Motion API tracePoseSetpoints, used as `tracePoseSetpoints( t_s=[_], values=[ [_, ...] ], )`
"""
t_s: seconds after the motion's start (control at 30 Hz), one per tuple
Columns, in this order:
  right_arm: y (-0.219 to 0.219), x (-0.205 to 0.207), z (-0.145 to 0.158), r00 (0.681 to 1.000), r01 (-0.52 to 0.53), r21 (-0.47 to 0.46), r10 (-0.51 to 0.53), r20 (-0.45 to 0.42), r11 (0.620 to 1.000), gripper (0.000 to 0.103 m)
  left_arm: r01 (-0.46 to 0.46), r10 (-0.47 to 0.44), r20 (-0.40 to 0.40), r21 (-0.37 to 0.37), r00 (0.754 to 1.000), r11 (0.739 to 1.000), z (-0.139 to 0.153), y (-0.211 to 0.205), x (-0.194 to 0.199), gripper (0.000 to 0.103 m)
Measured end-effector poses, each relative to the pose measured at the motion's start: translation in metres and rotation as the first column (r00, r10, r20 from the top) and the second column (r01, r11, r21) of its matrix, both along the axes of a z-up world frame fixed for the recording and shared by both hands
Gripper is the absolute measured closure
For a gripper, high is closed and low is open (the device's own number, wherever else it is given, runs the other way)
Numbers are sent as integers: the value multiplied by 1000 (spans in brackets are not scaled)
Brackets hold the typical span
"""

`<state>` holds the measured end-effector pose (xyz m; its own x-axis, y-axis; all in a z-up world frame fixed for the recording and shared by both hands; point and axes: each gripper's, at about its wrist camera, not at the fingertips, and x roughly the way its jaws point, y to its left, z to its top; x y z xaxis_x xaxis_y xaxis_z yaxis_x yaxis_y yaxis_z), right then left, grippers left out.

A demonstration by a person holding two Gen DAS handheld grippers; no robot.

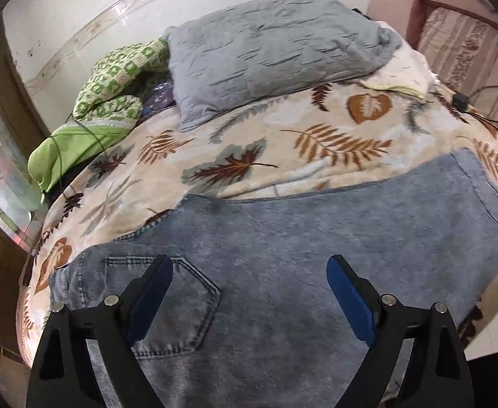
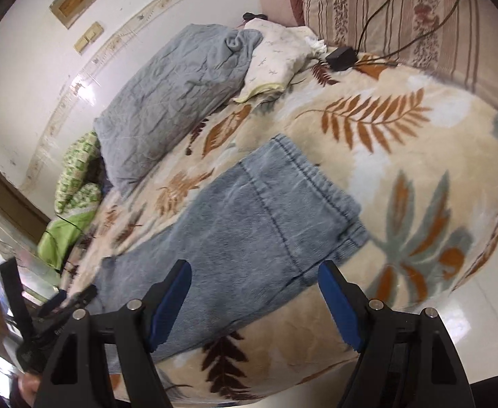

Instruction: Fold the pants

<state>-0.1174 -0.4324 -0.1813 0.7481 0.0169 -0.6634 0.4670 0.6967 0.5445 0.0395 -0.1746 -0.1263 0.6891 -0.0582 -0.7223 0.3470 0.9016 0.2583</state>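
Light blue jeans lie flat on a leaf-patterned blanket, folded lengthwise, back pocket up at the left end. My left gripper is open and empty, hovering over the waist and pocket end. In the right wrist view the jeans run from lower left to the leg hems at upper right. My right gripper is open and empty, above the near edge of the legs. The left gripper shows at the far left edge there.
A grey pillow and a cream pillow lie at the bed's far side. A green patterned cloth is bunched at the far left. A black adapter with cables sits near a striped cushion. White floor lies off the bed's right edge.
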Motion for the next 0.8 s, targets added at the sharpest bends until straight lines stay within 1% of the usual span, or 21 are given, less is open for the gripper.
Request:
tracePoseSetpoints(
  t_s=[0.1,0.27,0.37,0.5,0.6,0.8],
  values=[
    [-1,1,-4,1000,-11,3,11,0,1000,22,12,-12,-6,-2,1000,1000,-6,-1,-7,11],
    [-1,5,-6,999,-32,17,32,13,999,22,-15,14,-22,-37,1000,999,-10,7,-12,11],
    [4,10,-4,999,-42,8,42,16,999,22,-33,32,-13,-44,999,999,-8,14,-10,11],
    [15,17,1,998,-65,-13,65,24,998,22,-60,60,-10,-74,998,995,-4,27,-8,11],
    [20,19,4,996,-79,-27,80,34,996,22,-64,63,-12,-77,998,995,-3,31,-10,11],
    [24,17,3,996,-88,-37,89,26,995,22,-71,69,-23,-97,997,993,2,36,-17,11]
  ],
)
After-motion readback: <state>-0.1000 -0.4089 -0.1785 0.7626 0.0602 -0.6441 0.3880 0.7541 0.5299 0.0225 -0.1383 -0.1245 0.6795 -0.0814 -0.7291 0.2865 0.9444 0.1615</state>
